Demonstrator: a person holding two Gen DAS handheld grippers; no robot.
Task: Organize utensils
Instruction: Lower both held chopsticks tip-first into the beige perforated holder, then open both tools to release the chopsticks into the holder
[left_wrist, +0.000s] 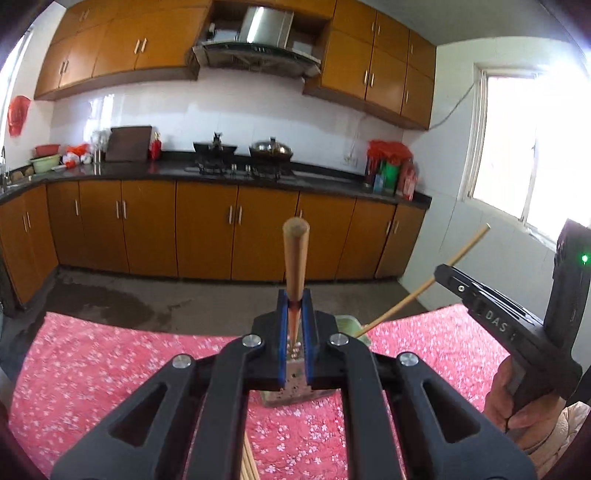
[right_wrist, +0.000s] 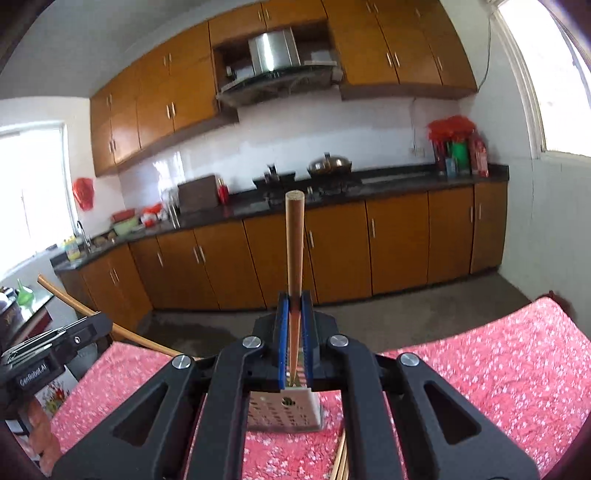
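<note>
- The left gripper (left_wrist: 295, 314) has its jaws clamped on a wooden chopstick (left_wrist: 295, 258) that sticks out past the blue pads (left_wrist: 282, 332), its blunt end toward the kitchen cabinets (left_wrist: 207, 229).
- The right gripper (right_wrist: 294, 314) is clamped the same way on a second chopstick (right_wrist: 294, 240), which also points forward and up, its flat end in line with the counter (right_wrist: 406, 182).
- In the left wrist view the right gripper (left_wrist: 448, 275) shows at the right edge, held by a hand (left_wrist: 517, 398); its chopstick (left_wrist: 436, 277) slants up toward the window (left_wrist: 524, 140).
- In the right wrist view the left gripper (right_wrist: 99, 325) shows at the lower left, with its chopstick (right_wrist: 74, 299) running past it on a slant.
- Both grippers are above a table with a red flowered cloth (left_wrist: 110, 369) — the cloth fills the lower part of each view.
- A perforated metal holder (right_wrist: 284, 410) stands on the cloth right under the right gripper; in the left view it (left_wrist: 291, 387) sits behind the left jaws, mostly hidden.
- More chopsticks (right_wrist: 341, 461) lie on the cloth near the holder, seen between the gripper's links; a few (left_wrist: 246, 461) show at the bottom of the left view too.
- Something pale green (left_wrist: 349, 323) sits on the cloth just past the left gripper — too hidden to tell what it is.
- Behind, a stove (left_wrist: 236, 168) with a wok (left_wrist: 271, 149) sits on the dark counter.
</note>
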